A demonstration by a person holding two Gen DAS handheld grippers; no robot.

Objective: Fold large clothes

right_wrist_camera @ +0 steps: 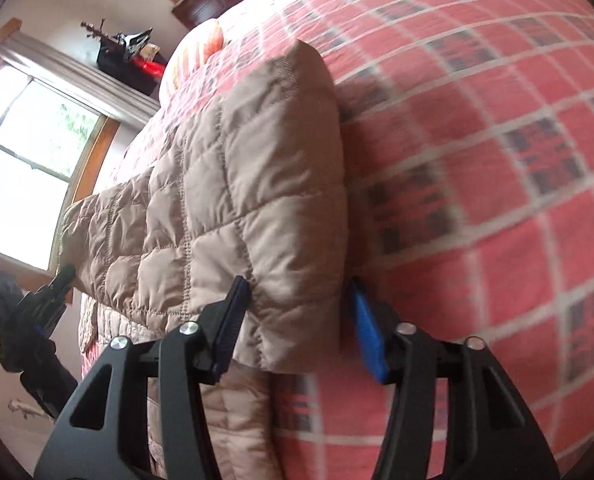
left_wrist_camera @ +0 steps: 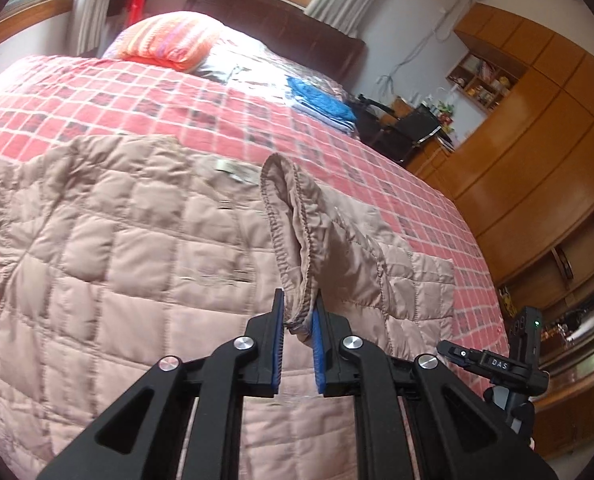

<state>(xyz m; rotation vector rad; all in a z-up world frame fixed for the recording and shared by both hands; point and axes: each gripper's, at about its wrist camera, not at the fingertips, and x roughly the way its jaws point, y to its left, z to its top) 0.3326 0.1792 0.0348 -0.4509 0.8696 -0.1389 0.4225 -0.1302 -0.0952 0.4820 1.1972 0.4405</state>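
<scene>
A beige quilted jacket [left_wrist_camera: 117,240] lies spread on the red plaid bedcover [left_wrist_camera: 97,92]. My left gripper [left_wrist_camera: 299,308] is shut on the elastic sleeve cuff [left_wrist_camera: 285,216], which it holds lifted over the jacket body. In the right wrist view, my right gripper [right_wrist_camera: 297,292] is clamped on a thick folded edge of the jacket [right_wrist_camera: 249,184], raised off the bedcover [right_wrist_camera: 477,160]. The left gripper's fingers [right_wrist_camera: 63,276] show at that view's left edge, at the far end of the same fold. The right gripper's body [left_wrist_camera: 493,364] shows at lower right in the left wrist view.
An orange striped pillow [left_wrist_camera: 169,40] and folded blue cloth [left_wrist_camera: 321,100] lie near the dark headboard [left_wrist_camera: 281,20]. A wooden wardrobe [left_wrist_camera: 537,128] and a black chair [left_wrist_camera: 409,132] stand beyond the bed's right side. A window [right_wrist_camera: 29,160] is on the other side.
</scene>
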